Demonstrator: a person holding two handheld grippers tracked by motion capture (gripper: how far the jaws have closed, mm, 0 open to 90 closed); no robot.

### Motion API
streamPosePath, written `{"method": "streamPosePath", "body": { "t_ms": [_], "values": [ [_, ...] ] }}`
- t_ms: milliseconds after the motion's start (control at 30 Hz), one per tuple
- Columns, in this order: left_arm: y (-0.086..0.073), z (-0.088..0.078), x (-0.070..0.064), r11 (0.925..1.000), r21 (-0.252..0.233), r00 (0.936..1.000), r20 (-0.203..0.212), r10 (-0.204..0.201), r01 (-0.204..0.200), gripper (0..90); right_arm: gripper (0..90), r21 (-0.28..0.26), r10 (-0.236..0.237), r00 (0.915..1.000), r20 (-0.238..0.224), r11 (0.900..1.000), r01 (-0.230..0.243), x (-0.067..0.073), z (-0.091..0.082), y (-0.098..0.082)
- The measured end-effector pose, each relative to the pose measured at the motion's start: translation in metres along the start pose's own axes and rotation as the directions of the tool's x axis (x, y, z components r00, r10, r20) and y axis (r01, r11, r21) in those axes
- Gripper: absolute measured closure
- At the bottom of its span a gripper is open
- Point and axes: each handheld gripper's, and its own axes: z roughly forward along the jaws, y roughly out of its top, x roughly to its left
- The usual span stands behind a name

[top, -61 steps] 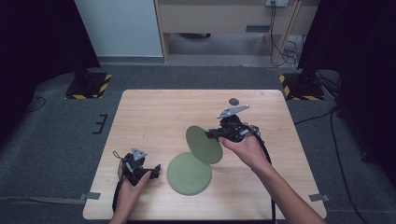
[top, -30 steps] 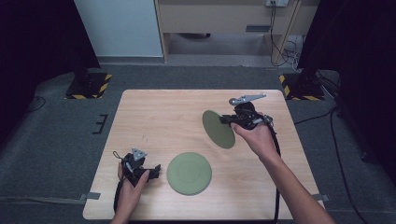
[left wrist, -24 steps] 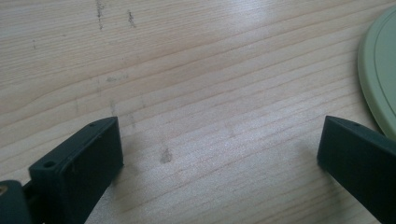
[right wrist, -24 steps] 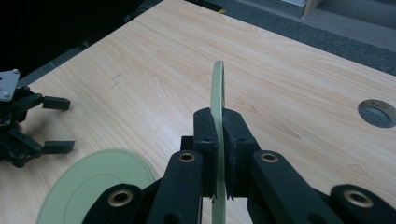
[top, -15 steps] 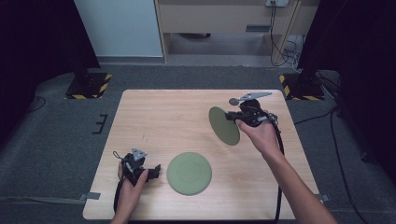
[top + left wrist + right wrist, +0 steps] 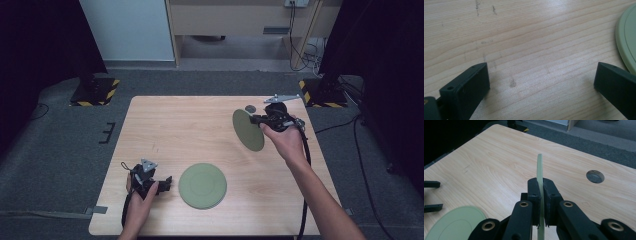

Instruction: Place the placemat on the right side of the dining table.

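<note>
while the left claw rests spread just beside the flat green plate on the worktop, the right claw pinches a second plate on edge, well beyond it.

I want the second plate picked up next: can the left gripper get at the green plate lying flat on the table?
Probably yes: the left gripper sits beside the flat green plate, jaws open and empty, bare table between them.

Matt plastic plate; smooth wooden table
</note>
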Motion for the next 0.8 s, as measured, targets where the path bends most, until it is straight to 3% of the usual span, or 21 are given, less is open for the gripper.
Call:
{"method": "streamPosePath", "body": {
  "t_ms": [800],
  "values": [
    [0.0, 0.0, 0.0, 1.0, 0.0, 1.0, 0.0, 0.0, 0.0, 0.0, 85.9, -0.006, 0.034, 0.9969, 0.07, 0.999, -0.034, -0.025, -0.007, -0.005]
  ]
}}
